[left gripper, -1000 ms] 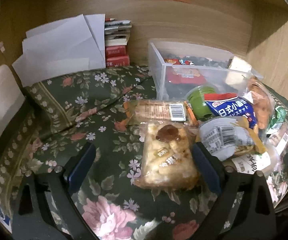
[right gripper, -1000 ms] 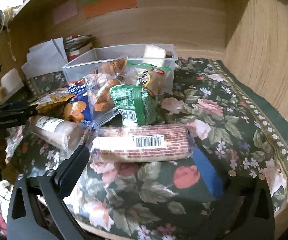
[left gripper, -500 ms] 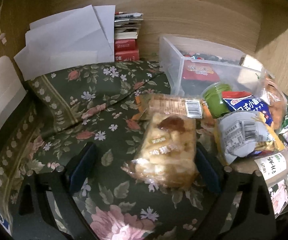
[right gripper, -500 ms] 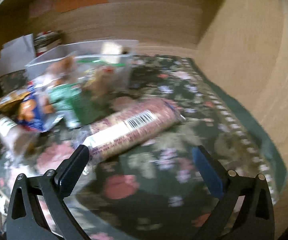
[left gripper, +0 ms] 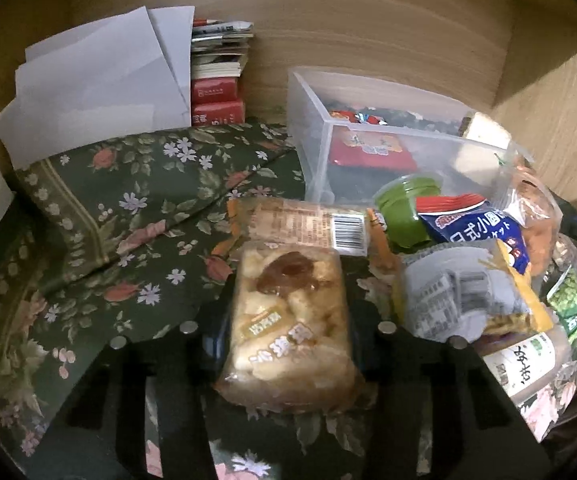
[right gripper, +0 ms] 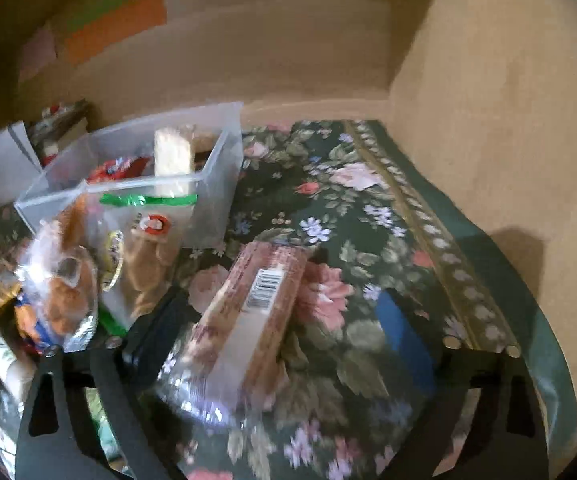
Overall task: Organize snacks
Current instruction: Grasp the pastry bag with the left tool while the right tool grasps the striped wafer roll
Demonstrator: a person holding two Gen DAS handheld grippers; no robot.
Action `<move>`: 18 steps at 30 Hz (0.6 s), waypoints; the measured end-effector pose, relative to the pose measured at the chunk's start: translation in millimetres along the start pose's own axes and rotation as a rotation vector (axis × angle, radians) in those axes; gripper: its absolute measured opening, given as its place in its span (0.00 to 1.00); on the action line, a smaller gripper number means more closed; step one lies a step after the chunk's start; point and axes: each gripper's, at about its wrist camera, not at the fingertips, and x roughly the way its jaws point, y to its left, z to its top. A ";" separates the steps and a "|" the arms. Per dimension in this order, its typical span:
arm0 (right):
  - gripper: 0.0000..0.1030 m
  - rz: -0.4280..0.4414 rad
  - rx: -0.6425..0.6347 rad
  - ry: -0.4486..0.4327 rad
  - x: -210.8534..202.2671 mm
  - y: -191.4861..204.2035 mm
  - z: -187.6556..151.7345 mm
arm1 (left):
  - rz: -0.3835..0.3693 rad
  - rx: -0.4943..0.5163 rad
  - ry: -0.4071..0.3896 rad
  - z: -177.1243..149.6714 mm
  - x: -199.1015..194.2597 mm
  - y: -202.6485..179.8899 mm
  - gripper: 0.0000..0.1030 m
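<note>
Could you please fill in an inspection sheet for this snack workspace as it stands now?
Surface: floral cloth over a wooden alcove.
Job's things: clear bin partly filled; pastry pack between the left jaws; brick-print cracker sleeve between the right jaws; loose snack pile in front of the bin.
Clutter: white papers, stacked booklets.
Grippers: left gripper shut on the pastry pack; right gripper open, straddling the sleeve.
Cables: nothing seen.
Surroundings: wooden walls with coloured notes.
</note>
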 end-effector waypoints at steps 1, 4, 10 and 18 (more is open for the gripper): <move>0.79 0.003 -0.018 0.030 8.1 3.0 -0.2 | 0.001 -0.002 -0.001 -0.9 -1.3 0.8 0.44; 0.70 0.039 -0.064 0.094 22.8 10.3 -5.6 | 0.008 0.001 -0.012 -3.3 -9.2 2.9 0.43; 0.41 0.009 -0.073 0.057 13.0 14.4 -12.5 | 0.036 0.000 -0.080 5.8 -29.8 4.5 0.43; 0.41 -0.002 -0.076 -0.054 -25.8 16.6 -1.3 | 0.020 -0.014 -0.178 39.3 -56.2 -1.8 0.43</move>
